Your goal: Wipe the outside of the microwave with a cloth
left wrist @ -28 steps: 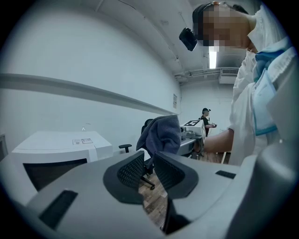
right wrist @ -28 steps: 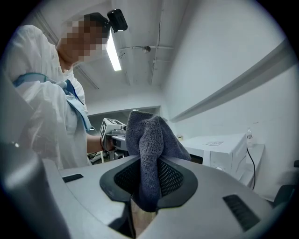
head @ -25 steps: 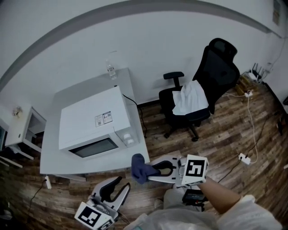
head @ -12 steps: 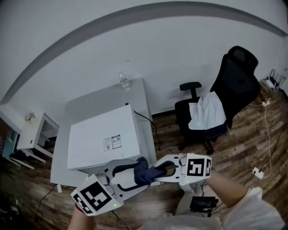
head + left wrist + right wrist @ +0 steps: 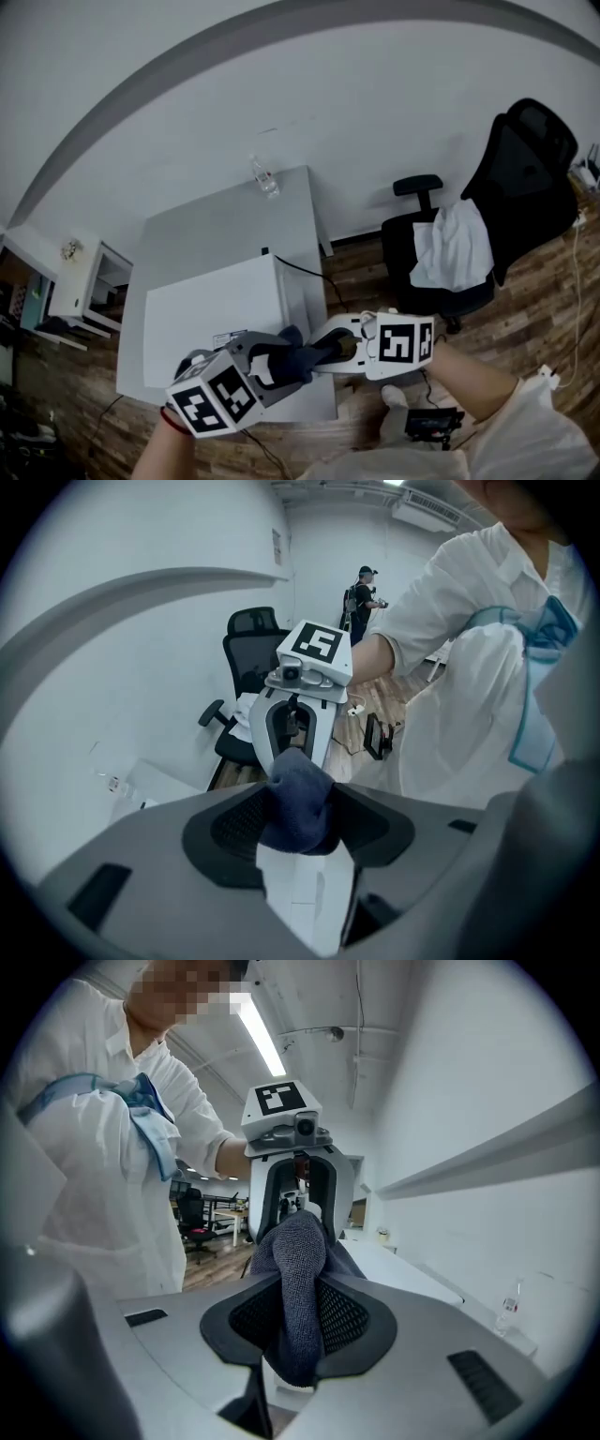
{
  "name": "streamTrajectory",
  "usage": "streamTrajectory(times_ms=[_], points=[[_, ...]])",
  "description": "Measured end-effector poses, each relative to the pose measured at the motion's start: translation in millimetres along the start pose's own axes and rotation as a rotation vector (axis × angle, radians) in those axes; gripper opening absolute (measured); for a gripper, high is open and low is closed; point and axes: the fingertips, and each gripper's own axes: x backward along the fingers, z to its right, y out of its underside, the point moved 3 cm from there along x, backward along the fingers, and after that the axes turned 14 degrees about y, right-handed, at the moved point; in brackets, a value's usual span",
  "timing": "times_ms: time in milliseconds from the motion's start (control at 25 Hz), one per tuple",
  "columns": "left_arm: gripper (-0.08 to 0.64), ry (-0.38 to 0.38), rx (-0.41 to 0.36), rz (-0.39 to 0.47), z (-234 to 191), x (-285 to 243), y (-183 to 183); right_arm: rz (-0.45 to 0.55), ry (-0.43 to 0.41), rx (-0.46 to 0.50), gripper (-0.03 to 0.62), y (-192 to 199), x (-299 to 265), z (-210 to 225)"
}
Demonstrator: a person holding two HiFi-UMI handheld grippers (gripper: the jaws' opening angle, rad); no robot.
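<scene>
Though bunched, reads as dark blue nubby terry cloth (image 5: 292, 361), clamped in left claw (image 5: 300, 822) and right claw (image 5: 300, 1321) alike, near smooth white boxy microwave (image 5: 216, 314).

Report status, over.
Left gripper and right gripper both shut on dark blue cloth. Cloth held over white microwave; contact unclear. Nothing blocking.

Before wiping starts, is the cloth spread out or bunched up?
Bunched: the cloth is a wadded lump, one end pinched in the right gripper, the other in the left gripper.
</scene>
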Motion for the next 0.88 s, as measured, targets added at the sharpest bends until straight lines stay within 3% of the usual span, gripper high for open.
streamTrajectory(times_ms=[160, 320, 480, 640, 800, 880], points=[[0.123, -0.031, 0.061, -0.081, -29, 9, 8, -0.012, -0.052, 0.066, 0.098, 2, -12, 31], [0.097, -0.051, 0.13, -0.22, -63, 18, 12, -0.015, -0.066, 0.073, 0.113, 13, -23, 61], [0.095, -0.067, 0.172, -0.33, -98, 19, 9, -0.042, -0.026, 0.052, 0.152, 36, -16, 92], [0.095, -0.049, 0.174, -0.381, -124, 8, 3, -0.07, 0.039, 0.005, 0.153, 57, -9, 123], [0.095, -0.029, 0.183, -0.371, -132, 1, 9, -0.082, 0.074, -0.099, 0.223, 72, -1, 139], [0.095, -0.027, 0.188, -0.373, -136, 1, 15, -0.106, 0.089, -0.084, 0.239, 73, 7, 144]])
